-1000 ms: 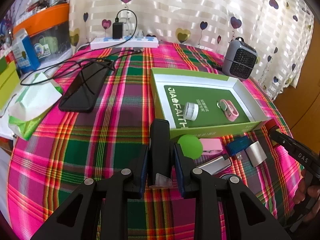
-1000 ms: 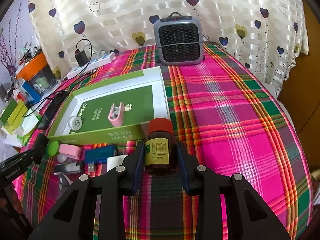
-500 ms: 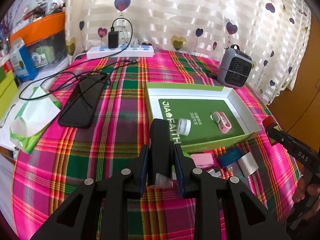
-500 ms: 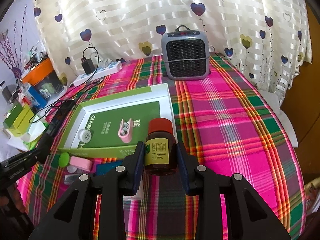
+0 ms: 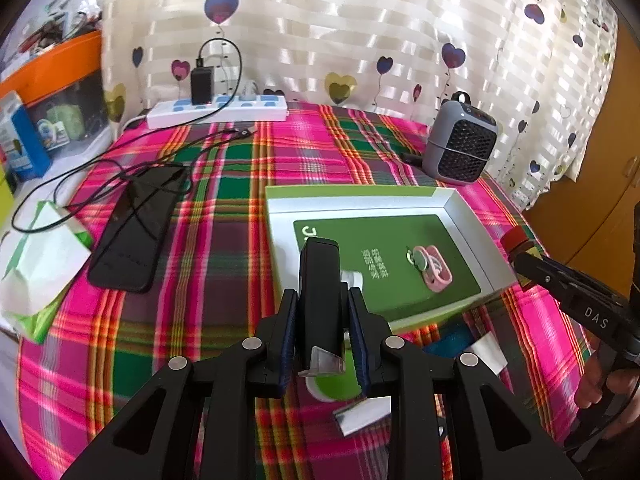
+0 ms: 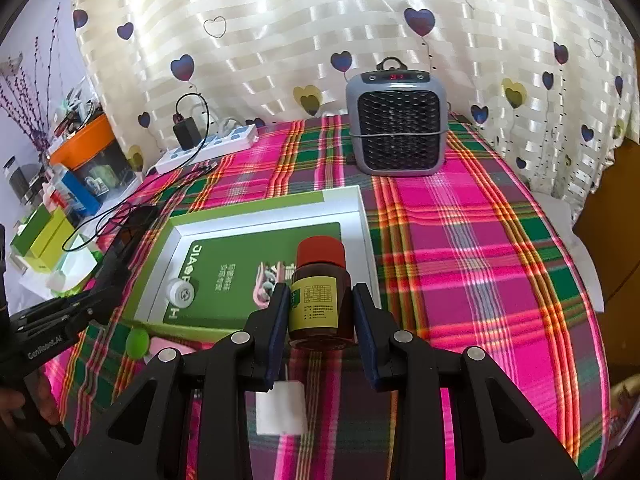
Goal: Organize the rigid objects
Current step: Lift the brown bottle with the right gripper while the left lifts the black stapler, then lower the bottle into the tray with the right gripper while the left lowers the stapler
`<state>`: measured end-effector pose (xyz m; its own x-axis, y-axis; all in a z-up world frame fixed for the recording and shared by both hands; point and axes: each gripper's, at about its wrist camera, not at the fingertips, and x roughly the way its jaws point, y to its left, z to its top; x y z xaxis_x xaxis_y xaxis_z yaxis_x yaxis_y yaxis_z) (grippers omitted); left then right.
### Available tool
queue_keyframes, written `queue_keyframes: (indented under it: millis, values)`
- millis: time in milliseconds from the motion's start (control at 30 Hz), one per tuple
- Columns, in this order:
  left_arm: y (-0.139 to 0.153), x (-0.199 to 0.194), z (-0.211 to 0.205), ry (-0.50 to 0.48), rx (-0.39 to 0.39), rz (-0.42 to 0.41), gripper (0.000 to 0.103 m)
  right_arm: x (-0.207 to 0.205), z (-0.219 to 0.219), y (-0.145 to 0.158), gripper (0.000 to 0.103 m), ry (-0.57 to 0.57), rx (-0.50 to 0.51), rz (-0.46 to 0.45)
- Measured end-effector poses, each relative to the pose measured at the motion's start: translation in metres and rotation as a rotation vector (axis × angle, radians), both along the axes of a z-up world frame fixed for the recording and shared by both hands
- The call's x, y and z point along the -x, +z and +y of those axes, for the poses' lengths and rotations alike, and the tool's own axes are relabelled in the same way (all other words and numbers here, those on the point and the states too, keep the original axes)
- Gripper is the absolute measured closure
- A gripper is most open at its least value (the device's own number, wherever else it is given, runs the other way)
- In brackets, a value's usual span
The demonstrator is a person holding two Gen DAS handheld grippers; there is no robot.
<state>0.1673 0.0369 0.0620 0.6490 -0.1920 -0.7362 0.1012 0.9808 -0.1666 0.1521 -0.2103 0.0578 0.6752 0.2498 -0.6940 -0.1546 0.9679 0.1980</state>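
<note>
Right gripper [image 6: 320,316] clamped on bottle [image 6: 321,292], upright, red cap up, long axis vertical, held above box's [image 6: 366,216] near right corner. Left gripper [image 5: 322,322] clamped on black bar [image 5: 319,296], long axis along fingers, pointing toward box's near left corner. Judgement: carry both over box wall, lower each onto bare green floor clear of pink case [image 5: 430,266] and white puck [image 6: 181,291], set bottle down level before letting go.

left gripper [image 5: 322,334] clamps an upright black block [image 5: 319,296] – beyond it, the green-rimmed box [image 5: 472,220] holds a pink case [image 5: 434,268].
</note>
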Motion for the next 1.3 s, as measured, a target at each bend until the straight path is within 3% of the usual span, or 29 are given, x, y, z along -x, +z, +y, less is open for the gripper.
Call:
queue_keyframes:
  millis: [633, 1300]
  values:
    - [-0.017, -0.057, -0.017, -0.04, -0.015, 0.044, 0.08, -0.057, 0.018, -0.017, 0.07, 0.057, 0.014, 0.061]
    - [-0.029, -0.063, -0.011, -0.021, -0.018, 0.069, 0.08, -0.087, 0.028, -0.039, 0.07, 0.064, 0.057, 0.128]
